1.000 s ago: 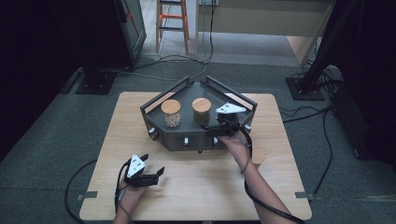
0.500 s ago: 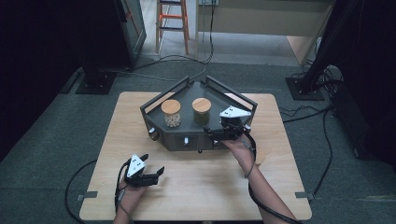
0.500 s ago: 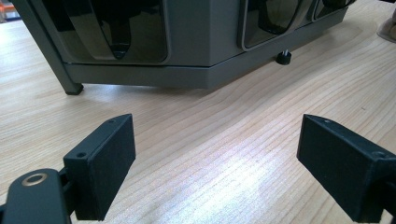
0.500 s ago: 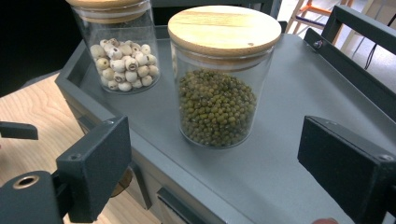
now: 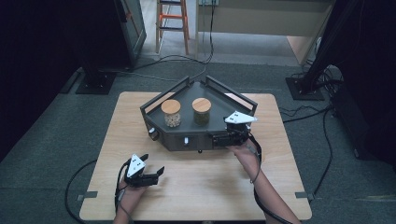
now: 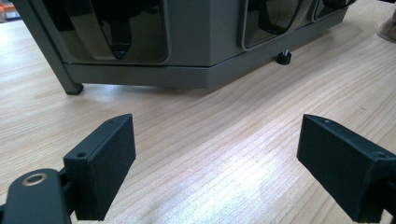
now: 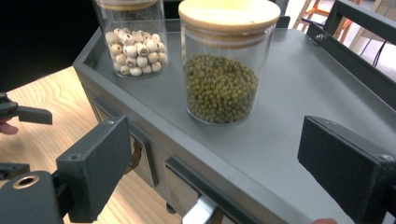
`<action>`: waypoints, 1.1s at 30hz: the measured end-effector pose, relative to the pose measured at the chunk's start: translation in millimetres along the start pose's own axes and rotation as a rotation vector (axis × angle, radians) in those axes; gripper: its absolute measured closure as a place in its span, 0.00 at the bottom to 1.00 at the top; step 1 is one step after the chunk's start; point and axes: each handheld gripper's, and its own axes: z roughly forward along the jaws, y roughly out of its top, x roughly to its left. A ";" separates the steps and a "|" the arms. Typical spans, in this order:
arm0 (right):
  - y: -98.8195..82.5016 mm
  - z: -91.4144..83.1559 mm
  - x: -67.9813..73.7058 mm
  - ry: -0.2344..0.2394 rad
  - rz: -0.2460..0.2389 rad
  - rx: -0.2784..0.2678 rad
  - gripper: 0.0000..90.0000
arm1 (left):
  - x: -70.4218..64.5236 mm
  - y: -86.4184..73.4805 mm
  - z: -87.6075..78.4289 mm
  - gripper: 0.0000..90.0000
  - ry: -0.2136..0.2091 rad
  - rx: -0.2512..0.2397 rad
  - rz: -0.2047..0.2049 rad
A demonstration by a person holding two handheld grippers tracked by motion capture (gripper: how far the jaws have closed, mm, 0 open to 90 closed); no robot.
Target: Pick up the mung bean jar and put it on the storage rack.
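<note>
Jars stood side by side on the grey tray of a dark angular unit on the bench: the green-bean jar nearest the right hand-held gripper, and the jar of pale round seeds just beyond it, close but apart. Both carried wooden lids. In the right gripper view the jaws stood apart with nothing between them, poised over the tray's front edge and aimed at the green-bean jar, which sat upright and untouched. The left hand-held gripper lay low over the bench well short of the unit, its jaws also apart and empty (the left gripper view looked along bare wood toward the unit's base). The likely risk was a glancing approach: a jaw meeting the smooth glass off-centre could push the jar into its neighbour or tip it. A grip taken high, near the lid, might let the jar swing or slip.
</note>
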 end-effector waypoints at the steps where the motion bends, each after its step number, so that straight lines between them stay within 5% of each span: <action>1: -0.9 -1.4 -0.2 -0.001 -0.002 0.002 0.11 | 0.0 -0.1 0.0 0.13 0.000 0.000 0.000; 33: -26.1 -33.4 -1.6 0.002 -0.053 -0.001 0.11 | -0.4 0.0 -0.1 0.13 0.001 0.001 -0.001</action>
